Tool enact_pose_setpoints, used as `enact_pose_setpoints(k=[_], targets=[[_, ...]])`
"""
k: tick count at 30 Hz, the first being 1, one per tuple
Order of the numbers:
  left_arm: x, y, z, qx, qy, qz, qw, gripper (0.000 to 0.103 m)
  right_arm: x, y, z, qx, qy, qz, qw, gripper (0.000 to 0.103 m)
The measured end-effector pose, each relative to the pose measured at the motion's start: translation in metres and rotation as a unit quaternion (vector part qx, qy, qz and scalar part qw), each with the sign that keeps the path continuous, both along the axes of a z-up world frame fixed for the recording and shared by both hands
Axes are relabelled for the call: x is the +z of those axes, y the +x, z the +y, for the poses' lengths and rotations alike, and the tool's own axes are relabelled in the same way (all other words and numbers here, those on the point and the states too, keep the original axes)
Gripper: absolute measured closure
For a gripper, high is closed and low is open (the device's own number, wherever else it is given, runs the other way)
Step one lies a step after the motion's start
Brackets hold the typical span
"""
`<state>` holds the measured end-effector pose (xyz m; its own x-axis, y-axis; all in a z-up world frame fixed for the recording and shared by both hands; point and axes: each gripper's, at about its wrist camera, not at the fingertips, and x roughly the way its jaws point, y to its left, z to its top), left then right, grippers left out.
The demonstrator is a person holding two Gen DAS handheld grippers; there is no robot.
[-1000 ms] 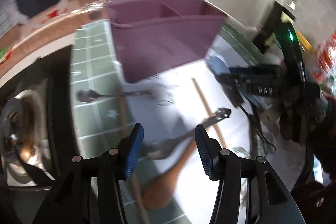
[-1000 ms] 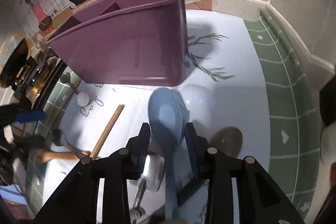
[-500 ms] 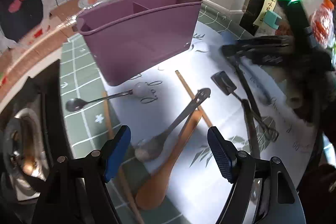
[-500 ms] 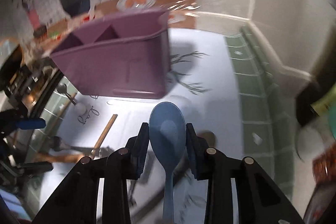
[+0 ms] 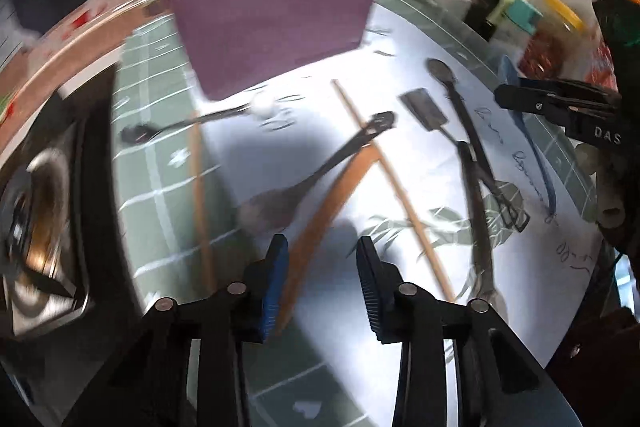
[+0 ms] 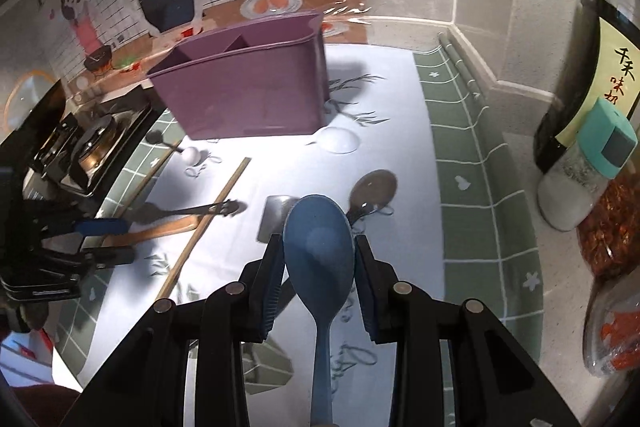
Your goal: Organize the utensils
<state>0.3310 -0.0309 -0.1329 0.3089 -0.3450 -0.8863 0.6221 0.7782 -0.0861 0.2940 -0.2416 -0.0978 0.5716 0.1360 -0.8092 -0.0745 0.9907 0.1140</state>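
While the purple plastic divided caddy (image 6: 248,87) appears empty as far as is seen, a blue plastic spoon (image 6: 318,247) is clamped in the right gripper (image 6: 318,259), raised short of it. The left gripper (image 5: 322,267) is closing, nothing pinched yet, over the long wooden spoon (image 5: 320,215). Most utensils remain scattered on the white mat (image 6: 392,99).

The left tool (image 5: 322,279) has been lowered toward the wooden spoon (image 5: 320,223), and its jaws, spread wide half a second ago, are closing around the spoon's handle without pressing it yet. The blue spoon (image 6: 319,247) has been lifted off the tabletop (image 6: 404,131) and drawn back from the purple caddy (image 6: 248,87).
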Motion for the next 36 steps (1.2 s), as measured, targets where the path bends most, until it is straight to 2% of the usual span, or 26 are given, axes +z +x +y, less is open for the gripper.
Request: enact_pose_setpoints(k=[2,6,9,12,14,17,18,21,27,29,31,32,35,36], targets=[[-0.001,0.006,-0.018,-0.019,0.019,-0.001,0.9996,0.070,0.002,-0.004,0.005,0.007,-0.002,-0.003,1.000,0.072],[-0.006,0.023,-0.034,-0.033,0.051,0.006,0.9981,0.084,0.005,-0.011,0.009,0.010,-0.002,-0.009,1.000,0.072],[-0.008,0.030,-0.035,-0.036,0.049,0.026,0.9978,0.085,0.008,-0.017,0.006,0.005,0.003,-0.014,1.000,0.072],[-0.007,0.030,-0.039,-0.023,0.051,0.025,0.9981,0.090,0.012,-0.021,0.001,-0.006,0.007,-0.021,1.000,0.072],[-0.006,0.028,-0.039,0.001,0.037,0.023,0.9990,0.092,0.015,-0.023,-0.002,-0.014,0.009,-0.028,0.999,0.072],[0.010,0.021,-0.026,0.067,-0.034,0.020,0.9970,0.092,0.023,-0.027,-0.006,-0.018,0.014,-0.039,0.999,0.072],[0.020,0.016,-0.019,0.095,-0.068,0.014,0.9931,0.092,0.026,-0.028,-0.007,-0.019,0.016,-0.043,0.999,0.072],[0.040,0.002,-0.005,0.141,-0.119,-0.011,0.9828,0.092,0.029,-0.027,-0.006,-0.016,0.017,-0.046,0.999,0.073],[0.068,-0.011,0.014,0.191,-0.162,-0.060,0.9662,0.092,0.034,-0.019,0.000,-0.005,0.025,-0.057,0.998,0.073],[0.090,-0.009,0.021,0.204,-0.178,-0.083,0.9591,0.092,0.049,-0.015,0.001,-0.002,0.038,-0.080,0.996,0.073],[0.125,-0.008,0.028,0.202,-0.209,-0.115,0.9499,0.092,0.079,-0.008,0.002,0.003,0.052,-0.121,0.991,0.074],[0.152,-0.007,0.033,0.196,-0.228,-0.142,0.9431,0.092,0.097,-0.005,0.003,0.006,0.055,-0.144,0.988,0.077],[0.222,-0.002,0.032,0.173,-0.250,-0.222,0.9264,0.092,0.176,0.010,0.009,0.019,0.053,-0.245,0.968,0.078],[0.238,0.001,0.032,0.171,-0.250,-0.241,0.9219,0.093,0.197,0.016,0.012,0.023,0.052,-0.268,0.962,0.085]])
